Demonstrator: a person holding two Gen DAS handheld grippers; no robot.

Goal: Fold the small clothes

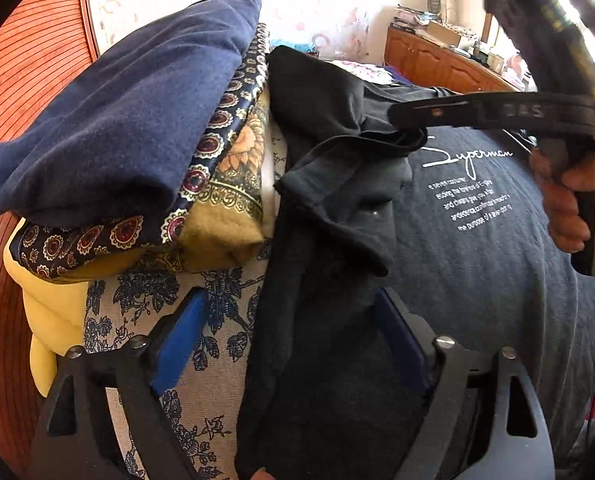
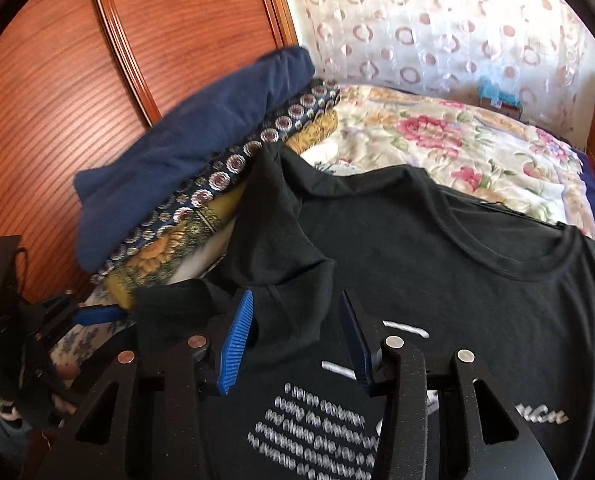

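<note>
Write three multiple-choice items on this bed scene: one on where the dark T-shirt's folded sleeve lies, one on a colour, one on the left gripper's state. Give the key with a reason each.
1. The T-shirt's folded-over sleeve lies:
A. on the side towards the pile of folded clothes
B. under the curtain
C. on the wooden cabinet

2. The top item of the pile is:
A. red
B. navy blue
C. white

3. The left gripper is:
A. clamped on a yellow cloth
B. shut on nothing
C. open, with dark cloth between its fingers

Key: 1 A, the sleeve bunches beside the pile; 2 B, a navy cloth tops the patterned and yellow layers; 3 C, the blue pads stand wide apart, not pressing the cloth.
</note>
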